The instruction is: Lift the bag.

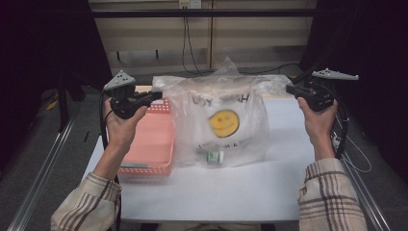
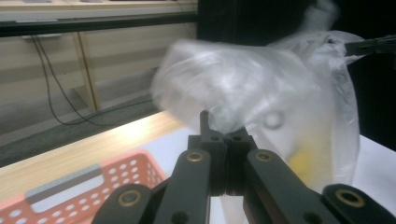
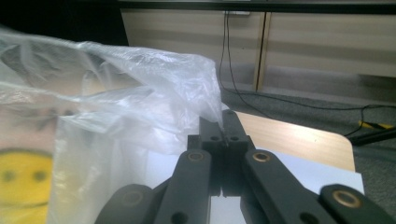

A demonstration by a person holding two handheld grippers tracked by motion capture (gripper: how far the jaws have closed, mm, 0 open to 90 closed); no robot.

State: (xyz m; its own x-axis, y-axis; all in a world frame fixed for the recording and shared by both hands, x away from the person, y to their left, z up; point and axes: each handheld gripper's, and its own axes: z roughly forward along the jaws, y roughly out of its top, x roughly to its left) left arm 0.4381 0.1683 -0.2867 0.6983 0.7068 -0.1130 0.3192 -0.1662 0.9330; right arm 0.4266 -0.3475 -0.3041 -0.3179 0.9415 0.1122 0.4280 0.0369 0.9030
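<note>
White table (image 1: 269,187) below: left gripper (image 1: 155,95) and right gripper (image 1: 290,89) clamped tight on plastic bag (image 1: 221,122) corners, pink basket (image 1: 154,139) touching bag's left side.

Plaid sleeves (image 1: 89,199); black claws, brass screws.

The high view was dim, with both upper corners, at ten and two o'clock, falling into near black. Light fell from above onto the white table (image 1: 250,187), its brightest area, and the plastic bag (image 1: 221,120) cast only a faint shadow at six o'clock. The left gripper view showed the bag (image 2: 252,88) smeared by motion blur, while the basket (image 2: 84,191) at seven o'clock stayed soft. In the right gripper view the bag's (image 3: 130,98) creases caught mild glare, the background slightly hazy
</note>
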